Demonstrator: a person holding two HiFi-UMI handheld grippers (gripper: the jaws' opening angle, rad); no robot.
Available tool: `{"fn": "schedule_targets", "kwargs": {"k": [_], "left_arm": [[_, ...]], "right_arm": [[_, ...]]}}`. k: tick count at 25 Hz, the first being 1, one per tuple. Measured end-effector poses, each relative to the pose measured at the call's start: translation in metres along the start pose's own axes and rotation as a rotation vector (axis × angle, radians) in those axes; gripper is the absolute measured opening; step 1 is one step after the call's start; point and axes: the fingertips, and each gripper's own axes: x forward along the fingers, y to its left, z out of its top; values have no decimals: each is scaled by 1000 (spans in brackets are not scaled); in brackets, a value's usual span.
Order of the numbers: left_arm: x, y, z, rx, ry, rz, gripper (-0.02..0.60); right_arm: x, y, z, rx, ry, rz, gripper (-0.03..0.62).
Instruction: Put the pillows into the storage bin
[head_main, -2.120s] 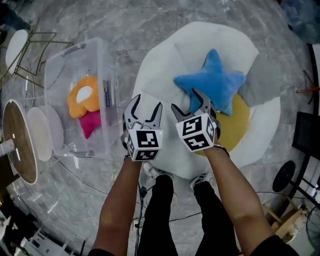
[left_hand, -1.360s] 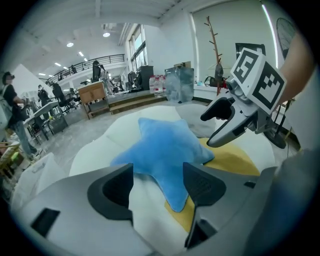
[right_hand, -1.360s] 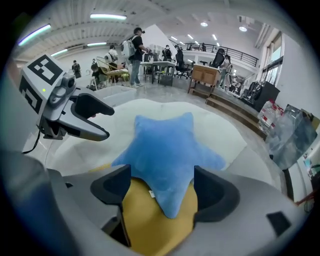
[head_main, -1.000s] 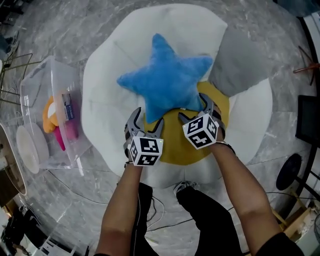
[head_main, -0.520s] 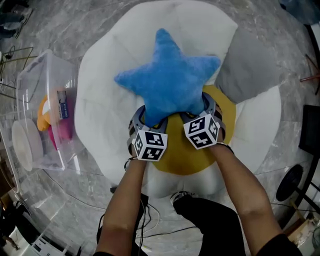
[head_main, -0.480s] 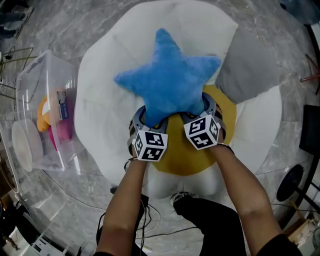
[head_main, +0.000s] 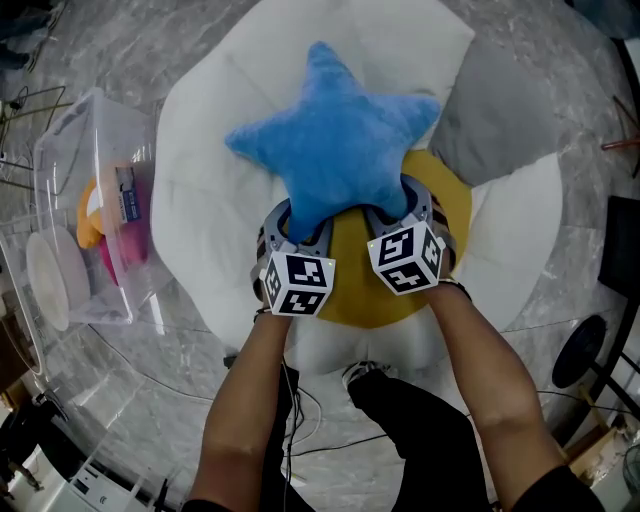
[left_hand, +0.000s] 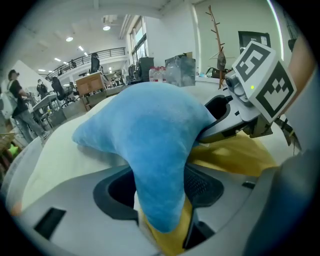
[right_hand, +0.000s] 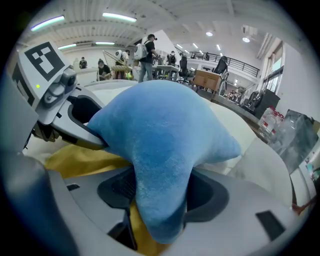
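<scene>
Left hand-held gripper (head_main: 297, 226), right hand-held gripper (head_main: 396, 206): jaws just been closing, now clamping blue star pillow (head_main: 335, 140) lower arms; lift toward storage bin (head_main: 60, 130) likely coming next.

Grey marbled floor (head_main: 140, 370), white ceiling with strip lights (right_hand: 117, 17), balcony railing (right_hand: 235, 62) — upper level, tall window (left_hand: 139, 40), wooden desk (left_hand: 91, 82), branch-shaped coat stand (left_hand: 216, 35).

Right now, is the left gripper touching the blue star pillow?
Touching. In the left gripper view, the left gripper has one arm of the blue star pillow between its jaws, which have just been closing; both pads press into the plush.
</scene>
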Motion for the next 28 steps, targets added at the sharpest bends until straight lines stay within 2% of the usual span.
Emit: {"fn": "schedule_targets", "kwargs": {"k": [6, 12, 18, 25, 28], "left_arm": [[-59, -4, 23, 8, 12, 5, 267], [-132, 19, 48, 3, -14, 49, 267], [-197, 62, 65, -53, -67, 106, 264], [-262, 136, 54, -27, -110, 108, 262], [-286, 169, 42, -18, -97, 91, 262]], "right_arm": [[-55, 8, 29, -27, 8, 18, 284], [-113, 25, 86, -31, -24, 5, 287], [-152, 49, 155, -38, -73, -34, 285], [-168, 107, 235, -45, -99, -65, 285], [-168, 136, 267, -47, -101, -74, 287]]}}
